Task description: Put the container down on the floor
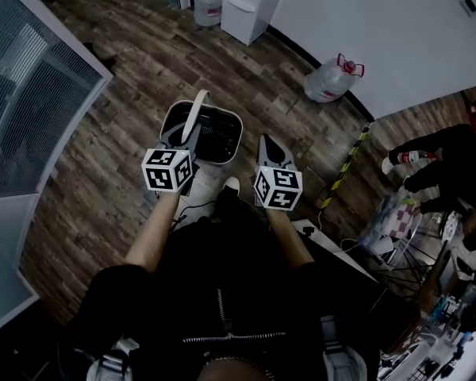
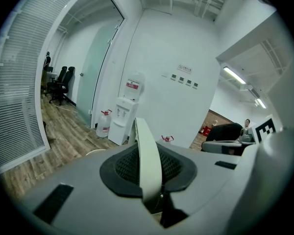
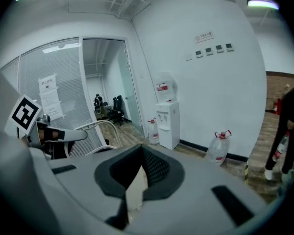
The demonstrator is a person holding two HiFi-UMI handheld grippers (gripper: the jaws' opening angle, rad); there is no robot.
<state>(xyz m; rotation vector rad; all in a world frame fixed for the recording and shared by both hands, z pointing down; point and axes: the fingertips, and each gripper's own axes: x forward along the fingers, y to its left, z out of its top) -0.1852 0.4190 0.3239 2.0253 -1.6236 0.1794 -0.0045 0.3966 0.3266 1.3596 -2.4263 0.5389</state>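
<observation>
Lowering step: my left hand-held gripper point(image 1: 184, 143) pinches the white handle point(image 1: 194, 113) of the dark container point(image 1: 236, 137), hung above the wood floor point(image 1: 127, 94), my right hand-held gripper point(image 1: 268, 141) pressed together just right of it; next, lower it until it rests, then release.

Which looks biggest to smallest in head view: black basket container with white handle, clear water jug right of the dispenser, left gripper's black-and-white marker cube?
1. black basket container
2/3. clear water jug and left gripper's marker cube look alike; the cube is nearer the camera, so unranked.
</observation>
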